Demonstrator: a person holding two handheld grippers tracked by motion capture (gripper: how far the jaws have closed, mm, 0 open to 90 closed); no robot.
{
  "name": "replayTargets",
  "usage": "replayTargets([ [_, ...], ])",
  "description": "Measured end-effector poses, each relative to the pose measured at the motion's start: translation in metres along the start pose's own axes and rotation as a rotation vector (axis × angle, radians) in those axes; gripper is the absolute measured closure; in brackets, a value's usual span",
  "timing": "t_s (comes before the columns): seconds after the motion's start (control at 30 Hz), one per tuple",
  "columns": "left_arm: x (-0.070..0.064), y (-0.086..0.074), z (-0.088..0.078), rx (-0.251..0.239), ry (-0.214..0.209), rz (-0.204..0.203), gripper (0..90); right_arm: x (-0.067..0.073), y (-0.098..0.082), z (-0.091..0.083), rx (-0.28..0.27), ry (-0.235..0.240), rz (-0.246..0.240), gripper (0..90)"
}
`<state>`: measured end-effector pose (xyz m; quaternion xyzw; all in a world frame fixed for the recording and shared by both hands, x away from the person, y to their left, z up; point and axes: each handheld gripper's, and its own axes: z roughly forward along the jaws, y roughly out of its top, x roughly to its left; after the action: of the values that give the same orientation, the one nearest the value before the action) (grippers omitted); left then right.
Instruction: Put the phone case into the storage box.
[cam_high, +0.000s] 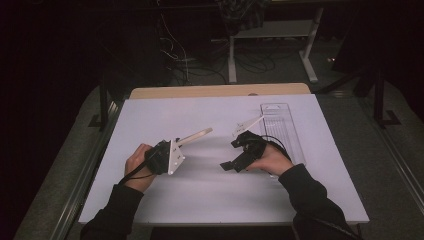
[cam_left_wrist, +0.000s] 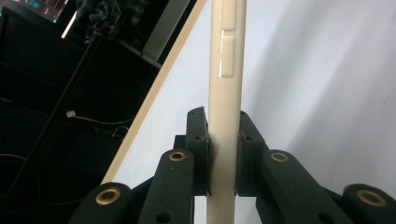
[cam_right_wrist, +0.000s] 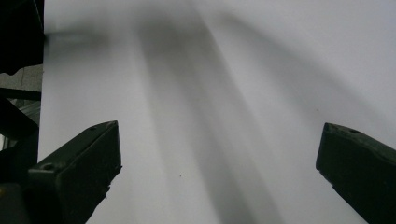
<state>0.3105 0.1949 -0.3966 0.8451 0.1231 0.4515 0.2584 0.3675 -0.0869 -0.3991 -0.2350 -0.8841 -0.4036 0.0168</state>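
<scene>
A cream-coloured plastic strip (cam_left_wrist: 225, 93) is clamped between the two black jaws of the left hand-held gripper (cam_left_wrist: 223, 154), with both pads pressed against its narrow sides. In the high view the strip (cam_high: 196, 135) is seen projecting forward and to the right from the left hand-held gripper (cam_high: 176, 146), raised above the white tabletop (cam_high: 200, 200). A raised rectangular tab is visible on the strip's face in the left gripper view; no brand, label or writing can be read on it. The right hand-held gripper (cam_right_wrist: 219, 158) is held with its jaws spread wide apart, and nothing is gripped between them; bare tabletop is seen beyond them. In the high view the right hand-held gripper (cam_high: 227, 165) is positioned near the middle of the tabletop, well apart from the strip. A clear plastic tray (cam_high: 278, 122) is laid along the right side of the tabletop, just beside the right hand (cam_high: 272, 159); no lettering can be made out on it.
</scene>
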Motion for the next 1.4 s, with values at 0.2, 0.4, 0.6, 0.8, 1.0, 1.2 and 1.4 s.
replayTargets([
  [0.2,0.002,-0.001,0.001,0.003,-0.026,-0.059,79.9,0.000,0.000,0.000,-0.002,0.000,0.002,0.0],
  [0.4,0.006,-0.002,0.002,0.007,-0.059,-0.132,79.9,-0.001,0.000,0.000,-0.004,-0.002,-0.005,0.0],
  [0.6,0.009,-0.004,0.004,0.023,-0.092,-0.202,79.9,-0.001,0.000,0.000,-0.002,0.000,-0.005,0.0],
  [0.8,0.014,-0.006,0.003,0.046,-0.128,-0.244,79.8,-0.001,0.000,0.000,-0.001,0.002,-0.005,0.0],
  [1.0,0.018,-0.008,0.004,0.044,-0.152,-0.310,79.8,0.000,0.000,0.000,0.000,0.002,-0.004,0.0],
  [1.2,0.024,-0.012,0.004,0.028,-0.177,-0.396,79.8,0.000,0.000,0.000,0.001,0.002,-0.003,0.0],
  [1.4,0.029,-0.016,0.005,0.013,-0.204,-0.505,79.8,-0.001,0.000,0.000,0.000,0.001,-0.006,0.0],
])
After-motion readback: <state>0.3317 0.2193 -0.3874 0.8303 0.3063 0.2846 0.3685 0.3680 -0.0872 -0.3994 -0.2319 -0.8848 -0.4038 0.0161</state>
